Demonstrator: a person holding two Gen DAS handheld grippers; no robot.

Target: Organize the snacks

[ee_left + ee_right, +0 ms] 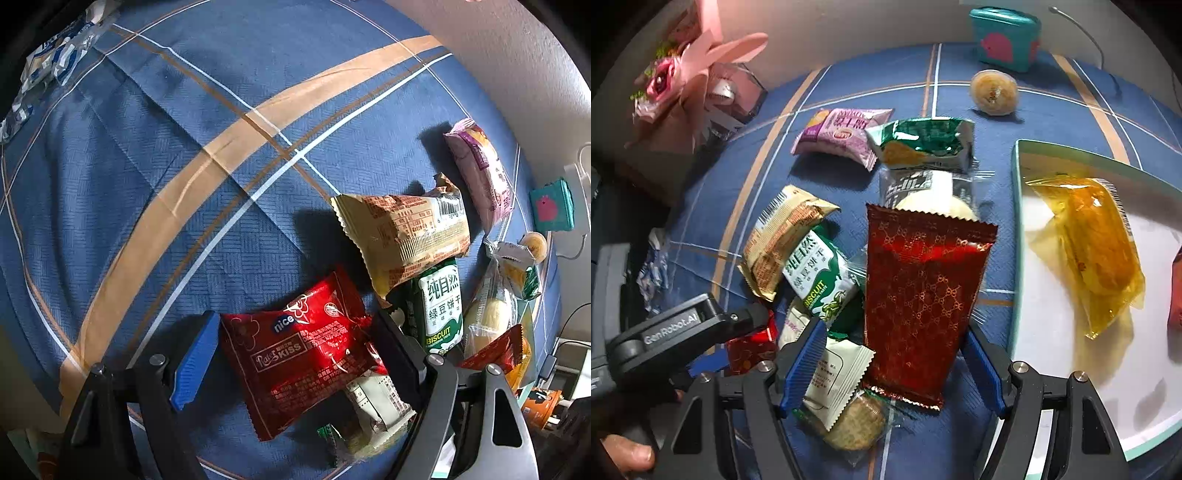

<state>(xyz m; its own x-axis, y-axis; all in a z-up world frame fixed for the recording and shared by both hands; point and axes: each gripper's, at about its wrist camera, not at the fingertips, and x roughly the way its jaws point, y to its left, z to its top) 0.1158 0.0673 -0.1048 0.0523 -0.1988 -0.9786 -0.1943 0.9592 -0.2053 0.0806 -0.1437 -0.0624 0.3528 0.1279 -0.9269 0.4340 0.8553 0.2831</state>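
Left gripper [295, 354] wide around red "nice" packet [306, 354], open blue cloth [147, 166] beyond, right gripper [894, 354] wide astride dark red patterned packet [919, 306], white tray [1015, 221] edge just beside

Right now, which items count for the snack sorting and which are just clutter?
Job:
red foil "nice" packet
dark red patterned packet
green-white biscuit pack
orange clear-wrapped snack
white teal-rimmed tray

Clutter:
pink paper flower
teal box

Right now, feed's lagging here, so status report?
Left gripper open around red Kiss packet. Right gripper open around dark red packet. Tray holds orange packet. Snack pile crowding both.
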